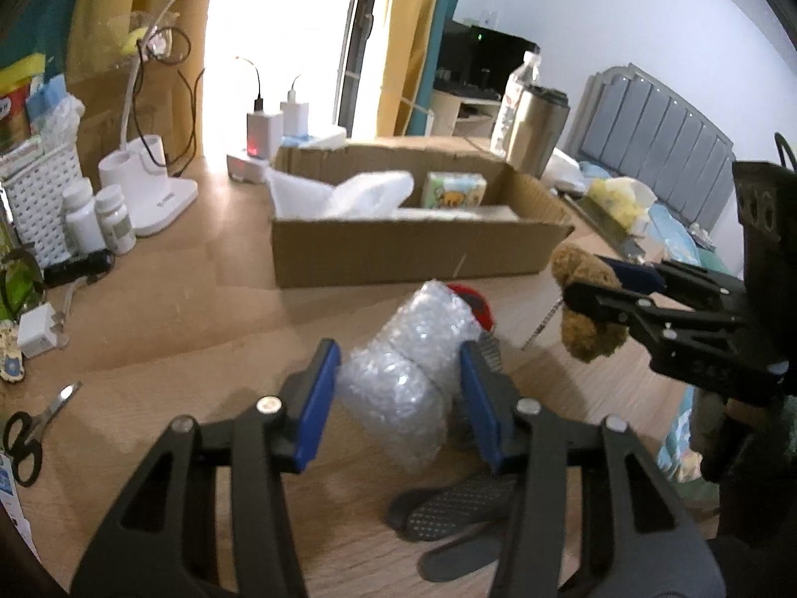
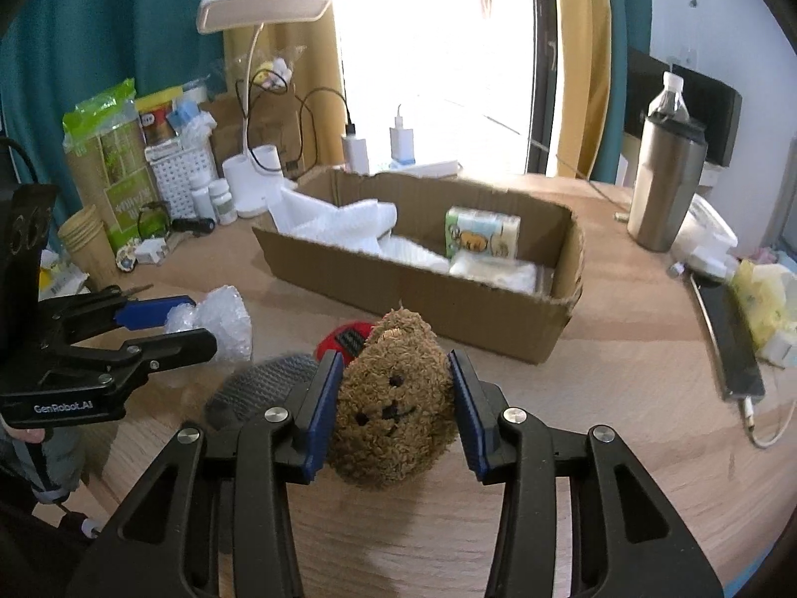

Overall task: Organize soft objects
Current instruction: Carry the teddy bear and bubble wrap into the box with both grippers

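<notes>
My left gripper (image 1: 398, 373) is shut on a roll of bubble wrap (image 1: 408, 373), held just above the wooden table; it also shows in the right wrist view (image 2: 219, 321). My right gripper (image 2: 398, 388) is shut on a brown teddy bear (image 2: 393, 408), seen from the left wrist view too (image 1: 590, 309). An open cardboard box (image 2: 428, 299) stands behind, holding white cloth (image 2: 343, 224), a printed tissue pack (image 2: 480, 234) and a clear packet (image 2: 493, 269).
A red object (image 2: 348, 339) and grey mesh insoles (image 1: 463, 503) lie on the table (image 2: 622, 349) under the grippers. A steel tumbler (image 2: 662, 184), phone (image 2: 727, 339), lamp base (image 1: 149, 184), pill bottles (image 1: 99, 219) and scissors (image 1: 30, 433) ring the area.
</notes>
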The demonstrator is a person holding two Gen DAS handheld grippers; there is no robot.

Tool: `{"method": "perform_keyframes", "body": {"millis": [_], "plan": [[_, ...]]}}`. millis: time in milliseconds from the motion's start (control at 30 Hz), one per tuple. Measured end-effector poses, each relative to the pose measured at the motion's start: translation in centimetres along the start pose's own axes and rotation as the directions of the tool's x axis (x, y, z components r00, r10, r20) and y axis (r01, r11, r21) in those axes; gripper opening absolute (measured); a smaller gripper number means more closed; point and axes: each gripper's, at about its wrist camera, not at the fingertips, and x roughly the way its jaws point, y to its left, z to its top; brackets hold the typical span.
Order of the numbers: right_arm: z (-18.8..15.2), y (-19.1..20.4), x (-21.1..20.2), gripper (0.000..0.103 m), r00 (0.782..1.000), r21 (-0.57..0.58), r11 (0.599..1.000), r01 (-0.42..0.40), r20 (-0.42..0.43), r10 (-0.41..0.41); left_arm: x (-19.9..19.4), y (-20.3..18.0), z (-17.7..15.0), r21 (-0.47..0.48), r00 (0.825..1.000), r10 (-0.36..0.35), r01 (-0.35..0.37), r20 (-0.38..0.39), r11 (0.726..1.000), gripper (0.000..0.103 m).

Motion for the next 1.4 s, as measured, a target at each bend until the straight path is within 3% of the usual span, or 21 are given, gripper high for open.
{"method": "perform_keyframes", "body": {"millis": [367,667,900,1400], "plan": [[1.8,-1.7,-0.9,0.045,0.999,0.012,1.0,-0.001,0.053,0.001,-1.7,-1.2,3.0,0.039,0.997,0.037,-0.04,0.074,0.998,0.05],[3.4,-3.2,-0.2,0.045,0.996,0.037,0.999,-0.023,0.086,0.019,-0.8,-0.1,5.5,0.033,0.993,0.063,-0.067,0.097,0.997,0.05],[4.4,-4.1,0.5,0.045,0.995,0.041,0.999,-0.034,0.095,0.03,-0.5,1.1,7.7,0.004,0.983,0.08,-0.082,0.165,0.997,0.05],[8.1,-3.5,2.8,0.045,0.987,0.008,0.996,-0.091,0.135,0.089,2.9,1.7,10.4,0.029,0.981,0.094,-0.1,0.172,0.995,0.051]]}}
